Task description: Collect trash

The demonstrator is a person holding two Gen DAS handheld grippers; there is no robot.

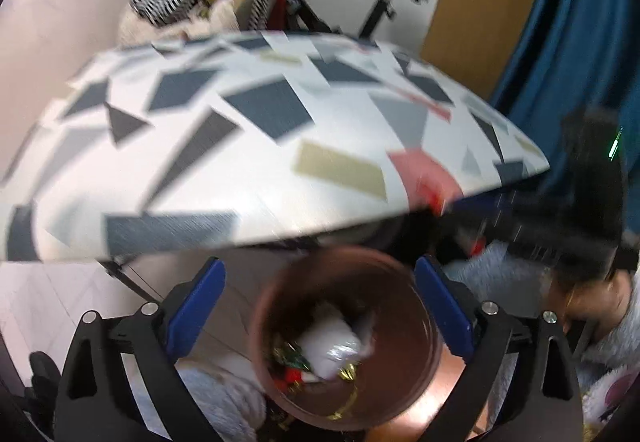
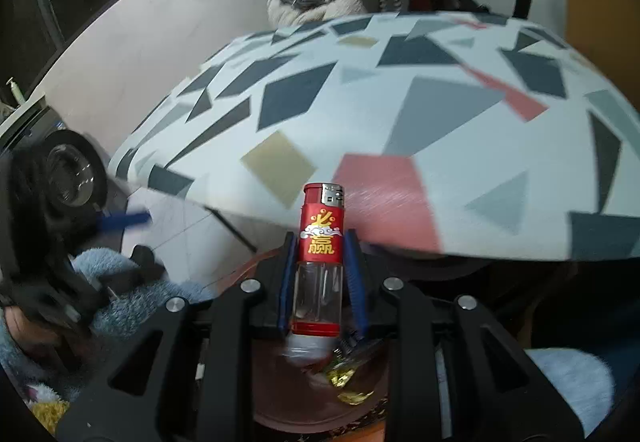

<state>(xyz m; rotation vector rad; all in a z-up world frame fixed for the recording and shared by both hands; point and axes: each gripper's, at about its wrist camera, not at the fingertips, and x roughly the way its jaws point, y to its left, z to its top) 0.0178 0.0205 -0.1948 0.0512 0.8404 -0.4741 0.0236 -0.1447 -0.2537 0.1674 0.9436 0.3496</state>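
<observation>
The left gripper (image 1: pixel 316 306) is hanging with its blue-padded fingers (image 1: pixel 196 306) spread wide and gripping nothing, its black angular frame straddling the mouth of a round copper-brown bin (image 1: pixel 404 374) directly below. The bin's wall is looking smooth and slightly glossy, and inside it a crumpled white wad (image 1: pixel 332 350) is lying against glinting gold and red foil wrappers (image 1: pixel 296 362), all somewhat smeared by blur. Beyond the bin, the table (image 1: pixel 248 178) is spreading across the left wrist view, its top covered in a matte white cloth printed with sharp-cornered patches of slate, grey, olive and pink. Fluffy pale-blue fabric (image 1: pixel 500 270) is showing to the right of the bin, under the dark blurred bulk of the other tool. In the right wrist view, the right gripper (image 2: pixel 319 274) is pinching a lighter (image 2: pixel 320 262) between narrow blue pads (image 2: pixel 354 282), the fingers closed snugly on its clear lower tank. The lighter is a slim upright cylinder, its long axis running along the fingers, with the silver metal head and red printed sleeve pointing away from the camera toward the table (image 2: pixel 500 162) edge, and its red base nearest the lens. It is being held just above the bin (image 2: pixel 280 414), whose brown rim and gold foil scraps (image 2: pixel 344 378) are showing beneath the black frame. At the far left of this view the other gripper is passing as a blurred dark shape.
</observation>
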